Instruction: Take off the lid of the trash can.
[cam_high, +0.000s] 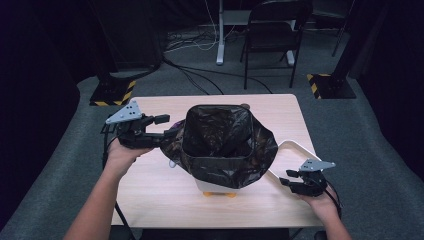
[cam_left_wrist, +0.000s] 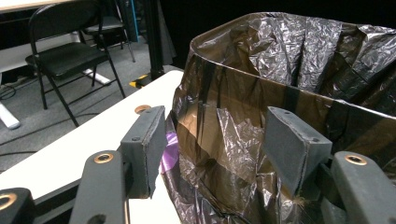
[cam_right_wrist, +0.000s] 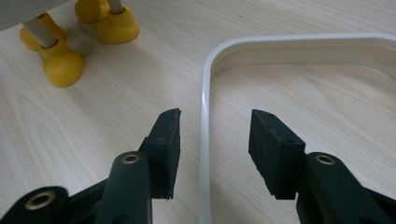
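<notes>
A small white bin on yellow ball feet (cam_high: 220, 194) stands mid-table, lined with a black plastic bag (cam_high: 225, 140) folded over its rim. My left gripper (cam_high: 167, 126) is at the bin's left side, open. In the left gripper view its jaws (cam_left_wrist: 219, 144) flank a crinkled fold of the bag (cam_left_wrist: 233, 135) without pressing on it; a purple strip (cam_left_wrist: 169, 149) shows beneath. My right gripper (cam_high: 286, 177) is low at the front right, open. Its jaws (cam_right_wrist: 215, 135) straddle the rim of a white frame (cam_right_wrist: 289, 42) lying flat on the table.
The white frame (cam_high: 295, 147) runs from the bin toward the table's right edge. The yellow feet (cam_right_wrist: 63, 67) stand just left of the right gripper. A folding chair (cam_high: 275, 30) and cables are on the floor beyond the table.
</notes>
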